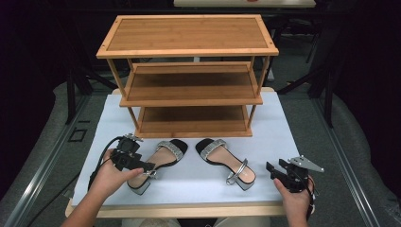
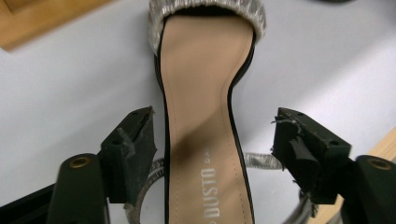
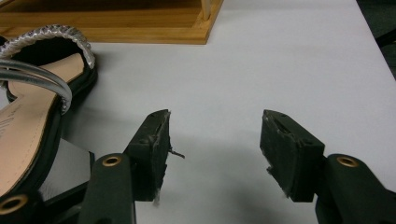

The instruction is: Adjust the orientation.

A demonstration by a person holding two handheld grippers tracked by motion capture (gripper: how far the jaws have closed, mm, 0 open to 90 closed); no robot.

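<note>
Left gripper (image 2: 212, 140): jaws spread wide, 1 on each side of the left sandal's (image 1: 158, 164) waist; neither pad presses on the sole, so nothing is held. Straddling the narrow middle probably lines the pads up for a grip on the sole's edges.

Left hand (image 1: 109, 175): wraps the gripper body from the near edge, with the tool angled toward the sandal's heel end.

Right gripper (image 3: 215, 149): jaws parted over bare mat (image 3: 289, 60), with nothing between them; it hangs beside the right sandal (image 1: 226, 161) at the mat's near right corner, likely waiting its turn.

Right hand (image 1: 294, 196): low at the table's near edge, apart from both sandals.

Left sandal, place: flat on the mat, toe toward the rack (image 1: 189, 75), heel toward the person, just left of its partner.

Left sandal, look: tan insole with pale printed lettering near the heel, thin black edge, 1 silver ribbed band across the toe, a silver ankle strap looping out at the back, a grey block heel.

Right sandal: same make, toe toward the rack, heel swung to the right, so the pair forms a V; its silver ankle loop stands up near the heel.

Rack: bamboo, 3 shelves, all bare, open front facing the sandals; the lowest shelf lies just beyond the toes and is judged the likely place for the pair.

Mat: pale, plain, covering the wooden table (image 1: 189, 209).
</note>
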